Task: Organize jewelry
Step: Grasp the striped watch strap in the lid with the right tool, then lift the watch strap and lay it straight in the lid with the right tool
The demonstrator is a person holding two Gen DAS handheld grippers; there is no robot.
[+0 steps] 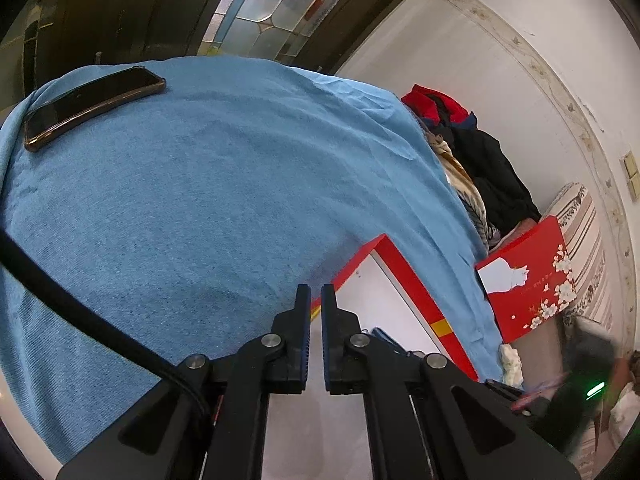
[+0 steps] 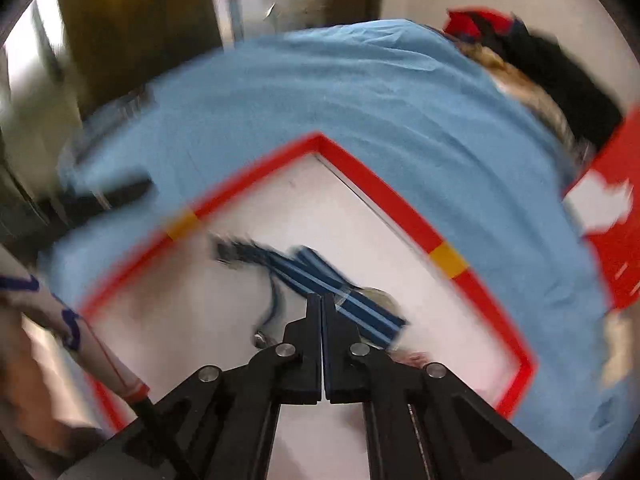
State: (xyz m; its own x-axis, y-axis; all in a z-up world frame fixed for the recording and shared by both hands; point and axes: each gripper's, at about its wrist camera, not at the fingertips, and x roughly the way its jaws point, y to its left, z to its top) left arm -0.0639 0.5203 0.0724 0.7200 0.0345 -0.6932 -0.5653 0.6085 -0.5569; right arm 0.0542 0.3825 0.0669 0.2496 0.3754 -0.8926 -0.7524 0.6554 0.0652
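The phone (image 1: 94, 106) lies at ten o'clock on the blue cloth (image 1: 208, 184) covering the table, well apart from the work and no hazard. Nearer, the left tongs (image 1: 316, 300) hover nearly closed, a narrow gap between the pads and nothing in it, their tips over the near red edge of the open white-lined red box (image 1: 416, 296); if they drift down they could catch that rim and tip or shove the box. Inside the box, the striped blue watch strap (image 2: 320, 276) with its pale round face lies at the centre of the right wrist view, running from ten o'clock to four o'clock. The right tongs (image 2: 322, 300) are fully closed, tips just over or on the strap near the face; the blur hides whether the band is pinched. The risk, as I judge it, is a thin grip on the edge of the band, so the watch could slip, swing and drop. At three o'clock stands the box's red lid (image 2: 616, 216).
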